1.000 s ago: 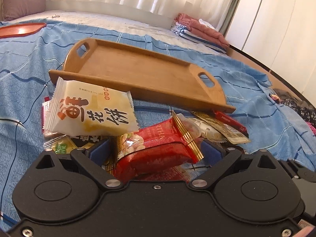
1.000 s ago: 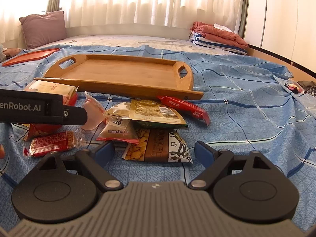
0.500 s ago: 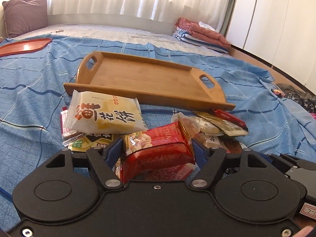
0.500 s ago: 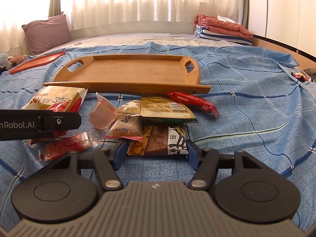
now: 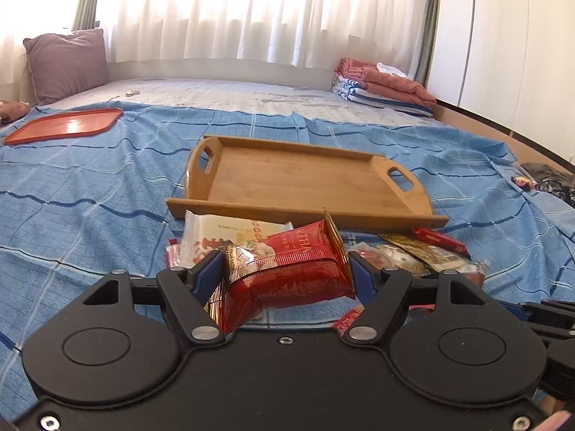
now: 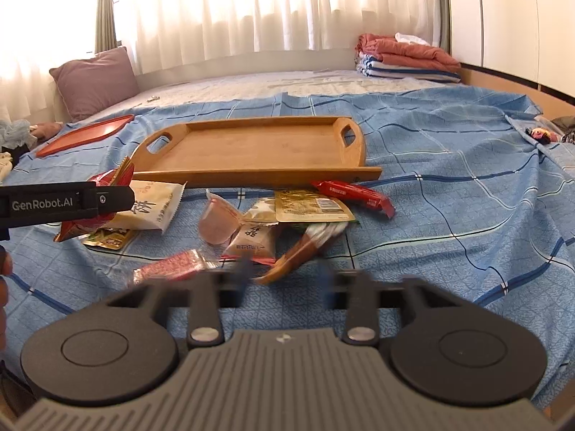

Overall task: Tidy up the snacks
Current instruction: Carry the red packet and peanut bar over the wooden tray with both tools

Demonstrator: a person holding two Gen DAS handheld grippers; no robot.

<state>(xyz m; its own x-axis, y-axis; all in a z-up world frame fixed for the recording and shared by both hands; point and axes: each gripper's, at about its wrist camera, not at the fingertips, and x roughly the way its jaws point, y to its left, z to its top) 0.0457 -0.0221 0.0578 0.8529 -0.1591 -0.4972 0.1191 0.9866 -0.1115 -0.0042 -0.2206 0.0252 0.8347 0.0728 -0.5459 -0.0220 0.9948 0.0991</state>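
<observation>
Your left gripper (image 5: 287,276) clamps the red packet (image 5: 287,273) just short of the tray (image 5: 298,212) — your right gripper (image 6: 284,273), blurred, pinches the brown packet (image 6: 298,251), tilted off the sheet (image 6: 449,215).

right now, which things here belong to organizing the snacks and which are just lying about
For the job: red snack pack, brown packet, loose snack pile, wooden tray.
Just lying about: red flat tray, pillow, folded blankets.
</observation>
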